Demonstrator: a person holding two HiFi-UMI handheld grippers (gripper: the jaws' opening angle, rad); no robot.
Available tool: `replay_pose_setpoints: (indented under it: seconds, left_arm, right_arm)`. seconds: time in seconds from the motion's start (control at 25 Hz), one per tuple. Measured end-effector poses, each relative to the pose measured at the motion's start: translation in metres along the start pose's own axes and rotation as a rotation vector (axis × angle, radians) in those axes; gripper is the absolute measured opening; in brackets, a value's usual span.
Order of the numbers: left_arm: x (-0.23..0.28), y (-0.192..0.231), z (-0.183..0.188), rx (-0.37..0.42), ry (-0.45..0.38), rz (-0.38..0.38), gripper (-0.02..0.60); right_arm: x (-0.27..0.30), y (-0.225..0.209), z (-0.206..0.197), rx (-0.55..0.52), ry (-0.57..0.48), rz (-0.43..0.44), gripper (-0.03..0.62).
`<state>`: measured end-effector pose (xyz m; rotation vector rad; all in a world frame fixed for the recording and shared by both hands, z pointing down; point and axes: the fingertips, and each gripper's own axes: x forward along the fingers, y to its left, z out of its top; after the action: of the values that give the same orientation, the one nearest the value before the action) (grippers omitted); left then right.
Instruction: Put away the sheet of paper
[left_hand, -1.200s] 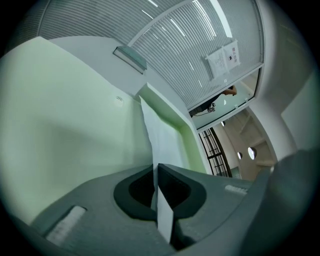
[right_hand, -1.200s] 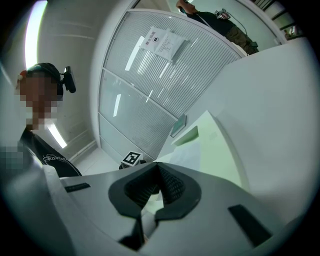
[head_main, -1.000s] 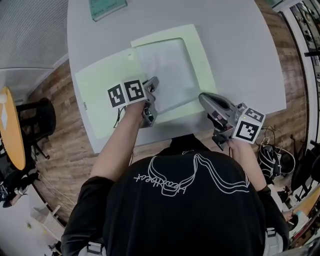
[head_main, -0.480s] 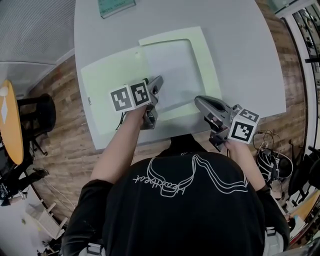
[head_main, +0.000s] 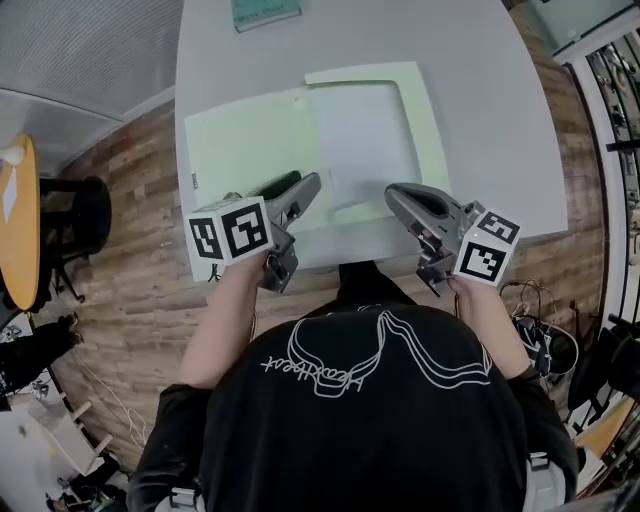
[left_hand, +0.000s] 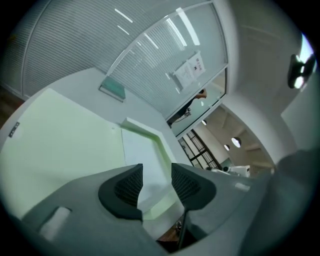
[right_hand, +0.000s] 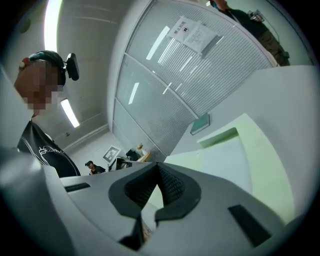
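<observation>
Left claw (left_hand: 156, 175): jaws apart, just been narrowing a little, nothing between them. It hangs over the near part of the counter (head_main: 480, 100). Right claw (right_hand: 157, 172): tips together, empty, off to the right of the work.

Just beyond both: green folder (head_main: 240, 140), lying open and flat. The sheet of paper (head_main: 365, 140) lies on its right half, with green border showing at the far and right sides. I cannot tell whether it is tucked under a pocket. The left flap is bare.

Risks, my guess:
- The flap lies flush on the counter, so my pads may skid off its edge or pinch a crease.
- Swinging it over could catch a loose sheet and fold a corner, or nudge it out the near side.
- The folder sits close to the counter's near edge; a tug could drag it off.

Far edge: teal card (head_main: 265, 12), well apart from the folder.
</observation>
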<state>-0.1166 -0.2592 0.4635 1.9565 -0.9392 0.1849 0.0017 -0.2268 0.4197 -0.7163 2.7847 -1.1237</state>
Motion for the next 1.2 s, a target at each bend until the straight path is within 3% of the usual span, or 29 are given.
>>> replay_pose_setpoints:
  seconds: [0.08, 0.2, 0.44, 0.72, 0.88, 1.2]
  left_arm:
    - [-0.020, -0.022, 0.002, 0.042, -0.048, -0.080, 0.163]
    - [-0.042, -0.056, 0.011, 0.134, -0.110, -0.170, 0.043]
    - [-0.068, -0.099, 0.018, 0.323, -0.152, -0.234, 0.016]
    - [-0.081, -0.133, 0.007, 0.563, -0.156, -0.237, 0.012]
    - [-0.083, -0.128, 0.016, 0.565, -0.155, -0.200, 0.012]
    - [-0.089, -0.127, 0.023, 0.524, -0.172, -0.209, 0.012]
  right_arm:
    - [0.005, 0.016, 0.002, -0.032, 0.001, 0.024, 0.008]
    - [0.010, 0.033, 0.009, -0.071, 0.004, 0.047, 0.008]
    - [0.011, 0.063, 0.021, -0.144, 0.008, 0.059, 0.008]
    - [0.005, 0.092, 0.030, -0.245, -0.001, 0.060, 0.008]
    - [0.013, 0.095, 0.036, -0.338, 0.019, 0.030, 0.008]
    - [0.020, 0.098, 0.042, -0.379, 0.040, 0.027, 0.008]
